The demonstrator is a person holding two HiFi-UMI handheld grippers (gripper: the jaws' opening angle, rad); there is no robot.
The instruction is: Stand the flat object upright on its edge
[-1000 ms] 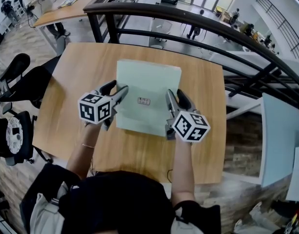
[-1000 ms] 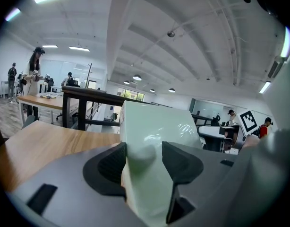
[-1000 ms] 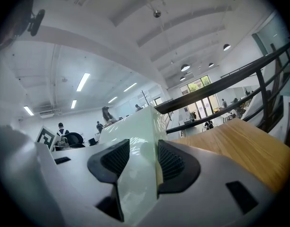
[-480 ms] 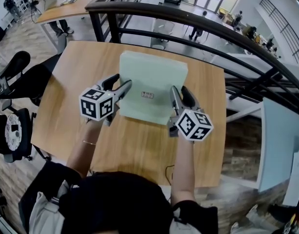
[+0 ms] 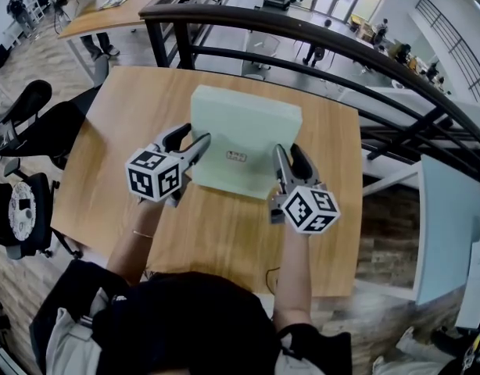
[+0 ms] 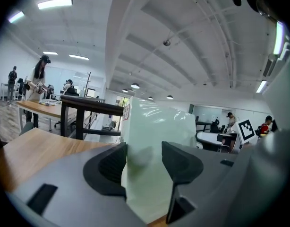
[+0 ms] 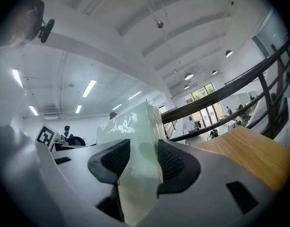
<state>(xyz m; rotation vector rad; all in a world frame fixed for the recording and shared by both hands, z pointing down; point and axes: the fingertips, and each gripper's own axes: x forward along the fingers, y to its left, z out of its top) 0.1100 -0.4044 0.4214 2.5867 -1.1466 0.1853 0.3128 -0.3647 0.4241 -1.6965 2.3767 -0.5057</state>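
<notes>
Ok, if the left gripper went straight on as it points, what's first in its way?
The pale green box clamped in the left gripper's own jaws; beyond it, probably the black railing, depth unclear.

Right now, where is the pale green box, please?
Head view: the pale green box stands tilted at the table centre, gripped at its sides by the left gripper and right gripper.

Bright, even indoor light from ceiling strip lamps (image 6: 54, 3) and far windows (image 7: 199, 92). Sheen streaks on the flat object (image 6: 157, 124). Strong fisheye bending, dark vignetted corners, soft blurred foreground in gripper views.
</notes>
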